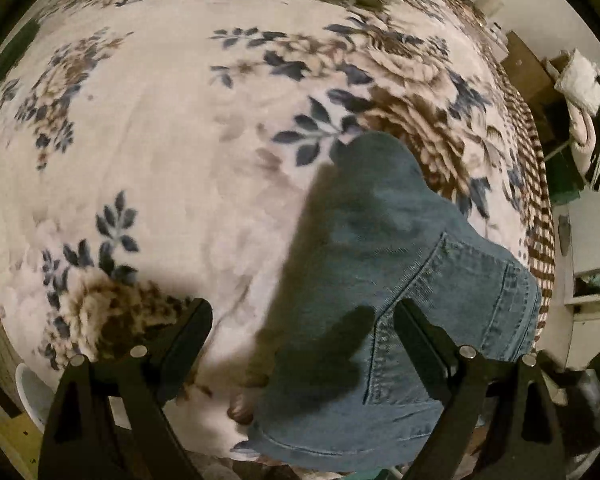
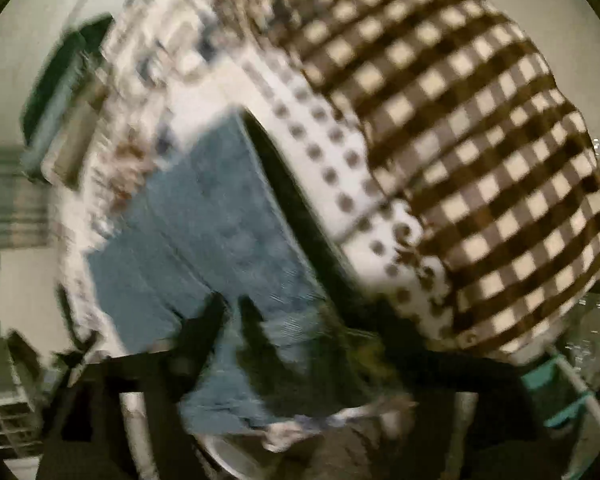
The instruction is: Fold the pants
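Denim pants (image 1: 384, 280) lie on the flowered fleece blanket (image 1: 160, 168) of the bed, ahead and to the right of the left tool (image 1: 302, 320), whose fingers stand spread wide with nothing between them; their long axis runs away from that tool, the right finger (image 1: 424, 344) hanging over the stitched seam while the left finger hangs over bare blanket. Blur smears the right wrist view; the right tool (image 2: 232, 320) sits low over the same stiff blue cloth, near a checked blanket (image 2: 460, 120), and I cannot tell whether it grips; it looks the nearer one.
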